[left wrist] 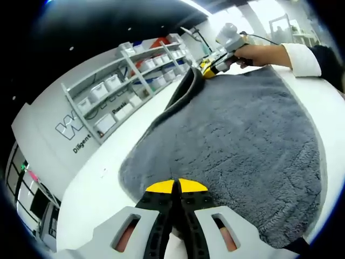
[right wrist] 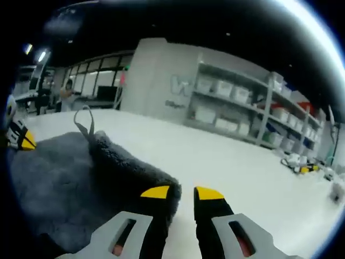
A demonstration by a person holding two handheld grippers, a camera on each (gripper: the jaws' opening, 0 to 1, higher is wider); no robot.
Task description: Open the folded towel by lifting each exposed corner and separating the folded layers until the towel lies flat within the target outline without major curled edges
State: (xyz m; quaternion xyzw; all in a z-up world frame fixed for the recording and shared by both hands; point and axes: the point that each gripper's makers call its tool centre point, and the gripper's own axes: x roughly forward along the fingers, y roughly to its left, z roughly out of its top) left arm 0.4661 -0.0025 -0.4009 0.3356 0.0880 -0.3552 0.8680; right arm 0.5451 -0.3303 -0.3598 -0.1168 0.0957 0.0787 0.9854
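Both tools (left wrist: 176, 187) (right wrist: 182, 192) partly cover towel (left wrist: 237, 145).

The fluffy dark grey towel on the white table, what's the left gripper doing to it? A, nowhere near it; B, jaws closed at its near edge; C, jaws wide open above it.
B: the left gripper has its yellow-tipped jaws together at the fluffy dark grey towel's near edge.

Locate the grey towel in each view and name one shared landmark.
Left gripper view: grey towel spreads across centre and right.
Right gripper view: grey towel lower left, its raised fold beside the right gripper.
Shared landmark: shelving with white bins.
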